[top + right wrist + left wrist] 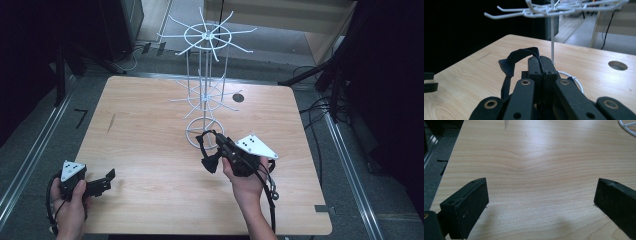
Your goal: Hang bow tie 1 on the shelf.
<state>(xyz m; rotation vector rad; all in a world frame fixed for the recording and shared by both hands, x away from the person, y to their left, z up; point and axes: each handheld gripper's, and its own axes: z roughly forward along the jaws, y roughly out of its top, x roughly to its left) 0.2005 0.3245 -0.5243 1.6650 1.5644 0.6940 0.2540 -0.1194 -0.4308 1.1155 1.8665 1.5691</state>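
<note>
Currently the dark fabric strap [520, 56], a soft looped band of black cloth, is pinched between my right gripper's [541, 62] jaws, which are clenched tight on it; part of the loop arches up to the left of the jaws, the rest dangles below. In the high view the strap [207, 150] hangs off the table, just in front of the round base of the white wire display rack [205, 35], a thin pole carrying two tiers of radiating hooks.

My judgement: the pick-up is done and hanging is left. No hook carries anything yet, and the strap sits well below the upper tier [549, 10].

My left gripper [107, 176] rests near the front left edge of the pale wooden table [150, 115], jaws spread wide, nothing between them, just bare wood grain [536, 170] ahead.
</note>
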